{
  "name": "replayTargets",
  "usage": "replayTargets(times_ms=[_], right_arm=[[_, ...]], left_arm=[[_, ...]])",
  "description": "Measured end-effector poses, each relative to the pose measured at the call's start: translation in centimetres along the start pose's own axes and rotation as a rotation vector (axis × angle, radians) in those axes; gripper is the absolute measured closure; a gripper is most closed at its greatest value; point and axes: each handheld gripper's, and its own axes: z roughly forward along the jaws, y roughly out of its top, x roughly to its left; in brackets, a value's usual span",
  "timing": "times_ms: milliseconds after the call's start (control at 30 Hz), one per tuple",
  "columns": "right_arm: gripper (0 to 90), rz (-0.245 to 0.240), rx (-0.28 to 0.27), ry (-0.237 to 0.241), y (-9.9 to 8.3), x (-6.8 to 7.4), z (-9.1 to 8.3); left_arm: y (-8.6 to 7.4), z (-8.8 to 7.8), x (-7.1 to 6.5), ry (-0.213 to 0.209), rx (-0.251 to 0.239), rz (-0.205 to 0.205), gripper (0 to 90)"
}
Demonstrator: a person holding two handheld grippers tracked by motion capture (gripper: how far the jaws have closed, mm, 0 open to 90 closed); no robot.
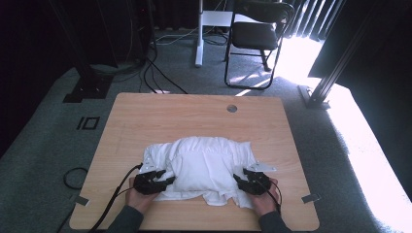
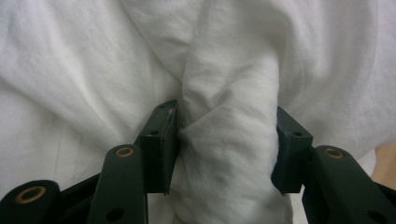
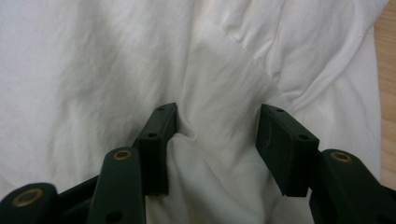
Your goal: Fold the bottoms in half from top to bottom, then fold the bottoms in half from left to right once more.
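White cloth (image 1: pixel 201 167) sits bunched on the bench (image 1: pixel 145 116); left claw (image 1: pixel 163 180) at eight o'clock and right claw (image 1: pixel 241 182) at four each pinch a thick fold, half-closed. Next likely lifting both evenly.

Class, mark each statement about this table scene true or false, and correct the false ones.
1. A white cloth lies bunched on the wooden table. True.
2. The left tongs have a thick fold of cloth between their jaws. True.
3. The right tongs hold a blue cup. False: white cloth sits between their jaws.
4. The cloth hangs off the far edge of the table. False: it lies on the near half, by the hands.
5. A black chair stands on the floor beyond the table. True.
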Motion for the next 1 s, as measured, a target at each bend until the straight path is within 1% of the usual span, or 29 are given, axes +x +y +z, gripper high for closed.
replayTargets(times_ms=[100, 167, 267, 400, 533, 600, 667, 700, 733, 800, 833, 867, 900, 933, 967, 1000], right_arm=[[47.5, 0.007, -0.009, -0.007, 0.4, -0.5, 0.5], [47.1, 0.011, -0.007, -0.011, 0.7, -0.8, 0.8], [46.8, 0.016, -0.014, -0.011, 1.2, -1.3, 1.3], [46.9, 0.036, -0.020, -0.018, 1.9, -2.2, 2.1], [47.3, 0.049, -0.027, -0.018, 2.6, -3.0, 2.8], [49.0, 0.054, -0.028, -0.018, 2.9, -3.3, 3.1], [50.9, 0.065, -0.033, -0.016, 3.1, -3.7, 3.4], [52.3, 0.069, -0.036, -0.014, 3.1, -3.9, 3.4], [54.4, 0.070, -0.037, -0.014, 3.2, -4.0, 3.5], [58.0, 0.073, -0.037, -0.010, 3.2, -4.2, 3.4], [62.1, 0.077, -0.037, -0.009, 3.1, -4.3, 3.4], [65.3, 0.076, -0.037, -0.008, 3.1, -4.4, 3.3], [70.5, 0.076, -0.036, -0.009, 3.0, -4.4, 3.2], [76.2, 0.075, -0.034, 0.001, 3.0, -4.5, 3.2], [79.4, 0.075, -0.032, 0.011, 3.0, -4.4, 3.2], [81.5, 0.071, -0.029, 0.008, 3.0, -4.3, 3.1]], left_arm=[[0.5, 0.6, 0.4, 0.014, -0.008, 0.001, 52.1], [0.9, 1.0, 0.8, 0.017, -0.017, -0.012, 51.9], [1.4, 1.5, 1.3, 0.028, -0.024, -0.018, 51.4], [2.1, 2.2, 1.9, 0.038, -0.036, -0.040, 51.3], [2.8, 2.8, 2.4, 0.057, -0.039, -0.042, 51.6], [3.1, 3.0, 2.8, 0.065, -0.045, -0.051, 53.0], [3.3, 3.0, 3.1, 0.072, -0.051, -0.048, 57.9], [3.3, 3.0, 3.3, 0.069, -0.053, -0.052, 61.2], [3.4, 2.8, 3.5, 0.066, -0.054, -0.051, 67.6], [3.3, 2.6, 3.5, 0.065, -0.048, -0.037, 76.0], [3.3, 2.5, 3.4, 0.062, -0.044, -0.030, 78.5], [3.3, 2.3, 3.4, 0.061, -0.046, -0.026, 79.8], [3.2, 2.2, 3.4, 0.063, -0.047, -0.019, 80.7], [3.1, 2.0, 3.3, 0.062, -0.048, -0.019, 80.8], [3.0, 1.8, 3.3, 0.061, -0.051, -0.022, 80.7], [2.8, 1.5, 3.3, 0.069, -0.049, -0.019, 80.7]])
